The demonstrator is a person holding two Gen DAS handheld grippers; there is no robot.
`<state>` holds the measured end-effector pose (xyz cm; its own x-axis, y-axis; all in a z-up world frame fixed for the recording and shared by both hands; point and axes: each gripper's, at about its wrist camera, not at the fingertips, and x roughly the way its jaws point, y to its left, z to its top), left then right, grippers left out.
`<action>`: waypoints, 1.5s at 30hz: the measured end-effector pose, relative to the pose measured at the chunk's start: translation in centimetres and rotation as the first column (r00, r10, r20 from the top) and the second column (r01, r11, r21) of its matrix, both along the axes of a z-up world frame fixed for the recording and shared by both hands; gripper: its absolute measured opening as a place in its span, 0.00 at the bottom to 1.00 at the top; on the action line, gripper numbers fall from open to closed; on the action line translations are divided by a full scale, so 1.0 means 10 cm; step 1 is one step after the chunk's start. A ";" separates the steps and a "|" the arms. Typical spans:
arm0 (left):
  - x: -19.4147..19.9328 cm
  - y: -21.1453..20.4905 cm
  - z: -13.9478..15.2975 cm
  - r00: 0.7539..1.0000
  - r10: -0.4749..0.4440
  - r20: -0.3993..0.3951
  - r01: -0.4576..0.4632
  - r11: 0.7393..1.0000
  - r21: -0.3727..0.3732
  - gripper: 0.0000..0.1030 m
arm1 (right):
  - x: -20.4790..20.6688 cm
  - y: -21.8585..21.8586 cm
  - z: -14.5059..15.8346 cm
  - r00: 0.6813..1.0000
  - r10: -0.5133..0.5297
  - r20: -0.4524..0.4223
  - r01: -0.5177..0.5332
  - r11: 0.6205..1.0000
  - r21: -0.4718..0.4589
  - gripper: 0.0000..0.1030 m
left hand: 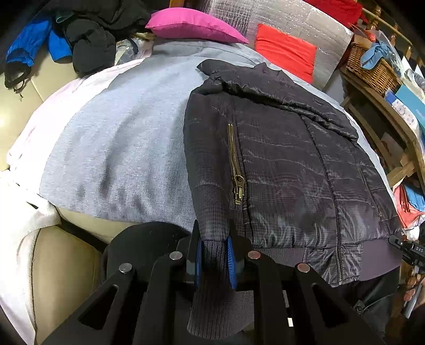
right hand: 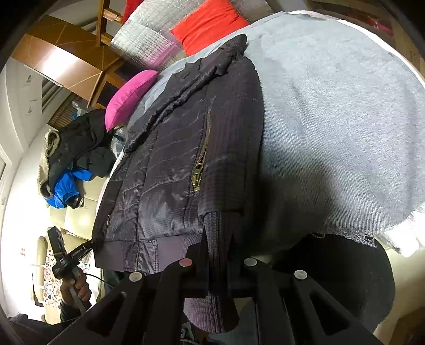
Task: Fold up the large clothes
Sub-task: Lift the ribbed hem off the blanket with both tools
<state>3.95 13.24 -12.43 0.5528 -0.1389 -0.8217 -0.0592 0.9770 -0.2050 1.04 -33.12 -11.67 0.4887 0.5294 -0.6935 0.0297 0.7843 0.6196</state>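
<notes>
A dark quilted jacket with brass pocket zippers lies flat on a grey blanket. It also shows in the right wrist view. My left gripper is shut on the jacket's ribbed knit cuff at its near left corner. My right gripper is shut on the other ribbed cuff at the jacket's near right corner. The left gripper's handle and the hand holding it show at the left of the right wrist view.
A pink cushion and a red cushion lie at the far end. A pile of black and blue clothes sits at the far left. A wicker basket stands on wooden shelving on the right.
</notes>
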 end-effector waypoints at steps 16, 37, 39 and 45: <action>0.11 0.12 0.25 1.000 0.007 0.030 -0.003 0.994 -0.111 0.16 | 0.08 -0.23 0.11 0.999 0.017 0.048 -0.022 0.996 0.092 0.08; 0.21 0.21 0.19 0.999 0.018 0.032 -0.012 0.986 -0.163 0.16 | 0.12 -0.25 0.19 0.998 0.024 0.065 -0.031 0.994 0.106 0.08; 0.22 0.22 0.22 0.999 0.018 0.040 -0.011 0.986 -0.165 0.16 | 0.13 -0.25 0.22 0.997 0.024 0.072 -0.031 0.994 0.108 0.08; 0.25 0.23 0.29 0.998 0.019 0.055 -0.009 0.985 -0.175 0.16 | 0.14 -0.26 0.30 0.994 0.019 0.104 -0.033 0.990 0.135 0.08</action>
<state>6.44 15.57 -9.54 0.6001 -0.2695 -0.7532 -0.0560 0.9251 -0.3756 2.47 -35.77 -8.66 0.5379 0.6294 -0.5609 -0.0587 0.6917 0.7198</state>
